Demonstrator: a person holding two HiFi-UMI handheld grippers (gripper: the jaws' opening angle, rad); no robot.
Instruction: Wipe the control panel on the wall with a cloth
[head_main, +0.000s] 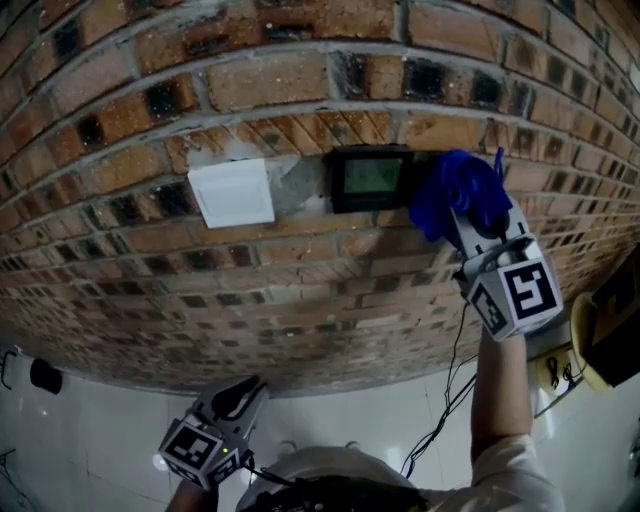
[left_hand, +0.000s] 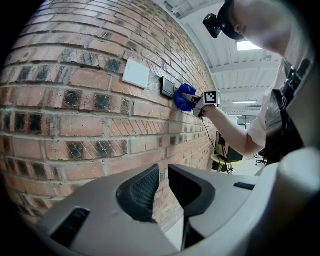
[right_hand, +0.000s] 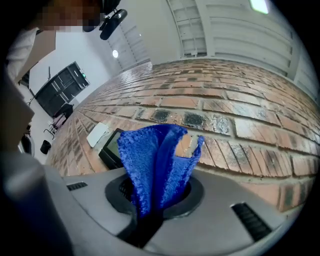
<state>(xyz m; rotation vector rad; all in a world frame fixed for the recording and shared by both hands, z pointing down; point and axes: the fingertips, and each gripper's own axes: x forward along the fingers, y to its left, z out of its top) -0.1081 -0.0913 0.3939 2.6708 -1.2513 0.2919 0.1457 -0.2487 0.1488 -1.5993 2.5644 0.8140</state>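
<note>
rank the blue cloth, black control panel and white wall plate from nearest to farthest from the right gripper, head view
1. blue cloth: clamped in the jaws of the right gripper.
2. black control panel: just left of the cloth.
3. white wall plate: farther left, past the panel.

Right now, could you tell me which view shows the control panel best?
The head view: the control panel faces it squarely, dark screen whole. The left gripper view shows it small, edge-on; the right gripper view, partly behind the cloth.

Red brick wall (head_main: 300, 80), glossy white floor (head_main: 100, 420), ceiling strip lights (left_hand: 247, 46); perhaps table (left_hand: 221, 161) beyond.
</note>
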